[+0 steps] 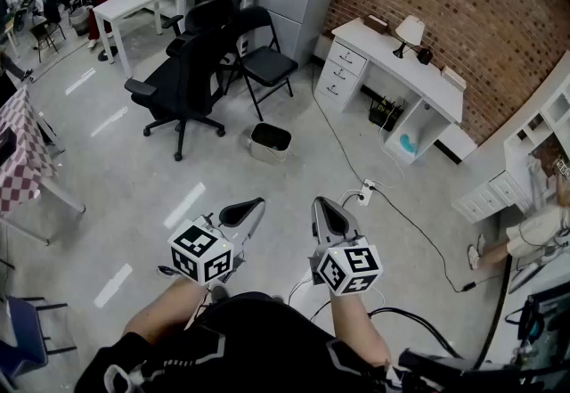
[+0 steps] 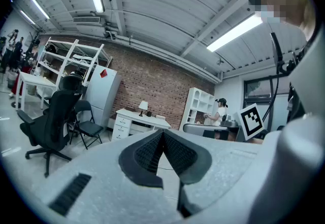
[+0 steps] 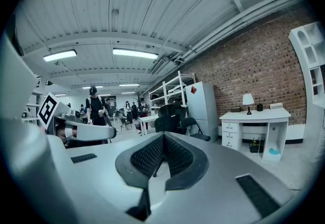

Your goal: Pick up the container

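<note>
A small pale bin (image 1: 270,141) with a dark inside stands on the floor, beyond both grippers and well apart from them. In the head view my left gripper (image 1: 258,203) and my right gripper (image 1: 322,204) are held side by side at waist height and point toward it. Both are shut with nothing between the jaws. In the left gripper view the left gripper (image 2: 162,132) has its dark ribbed pads pressed together. The right gripper (image 3: 163,135) looks the same in its own view. Neither gripper view shows the bin.
Black office chairs (image 1: 183,79) and a folding chair (image 1: 263,61) stand just behind the bin. A white desk (image 1: 401,53) with a lamp lines the brick wall. A power strip (image 1: 365,193) and its cable lie on the floor. A checkered table (image 1: 22,151) stands left, and a person (image 1: 534,231) right.
</note>
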Demonstrator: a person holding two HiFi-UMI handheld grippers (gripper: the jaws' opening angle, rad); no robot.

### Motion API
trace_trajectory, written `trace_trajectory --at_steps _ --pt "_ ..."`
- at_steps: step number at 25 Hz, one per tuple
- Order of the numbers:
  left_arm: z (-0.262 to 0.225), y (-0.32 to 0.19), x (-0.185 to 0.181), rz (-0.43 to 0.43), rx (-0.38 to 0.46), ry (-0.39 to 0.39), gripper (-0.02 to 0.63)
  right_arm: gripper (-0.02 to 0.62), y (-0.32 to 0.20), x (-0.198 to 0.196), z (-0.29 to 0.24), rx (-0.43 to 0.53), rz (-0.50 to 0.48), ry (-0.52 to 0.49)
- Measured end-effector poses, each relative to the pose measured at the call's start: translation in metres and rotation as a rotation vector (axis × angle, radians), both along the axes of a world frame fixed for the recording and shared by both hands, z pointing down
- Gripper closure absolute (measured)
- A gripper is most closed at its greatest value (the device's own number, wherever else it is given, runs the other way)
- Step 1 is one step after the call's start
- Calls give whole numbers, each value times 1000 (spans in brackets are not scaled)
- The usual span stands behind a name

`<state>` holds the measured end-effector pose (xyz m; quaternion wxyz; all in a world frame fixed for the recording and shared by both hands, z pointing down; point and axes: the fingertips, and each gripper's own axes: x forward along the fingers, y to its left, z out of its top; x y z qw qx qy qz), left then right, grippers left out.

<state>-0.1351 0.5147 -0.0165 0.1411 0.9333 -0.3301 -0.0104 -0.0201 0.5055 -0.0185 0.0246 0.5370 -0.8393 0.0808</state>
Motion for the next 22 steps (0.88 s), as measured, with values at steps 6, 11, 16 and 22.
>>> trace_trajectory --at_steps 6,11,16,22 --pt "4 1 1 5 12 -42 598 589 2 0 -1 -5 11 -4" --pt "5 1 -3 1 6 -37 598 589 2 -2 -1 -6 19 -1" --pt "3 2 -6 9 0 -32 598 589 2 0 -4 0 44 -45" --pt "6 0 -20 19 6 -49 598 588 -2 -7 0 -6 76 -49"
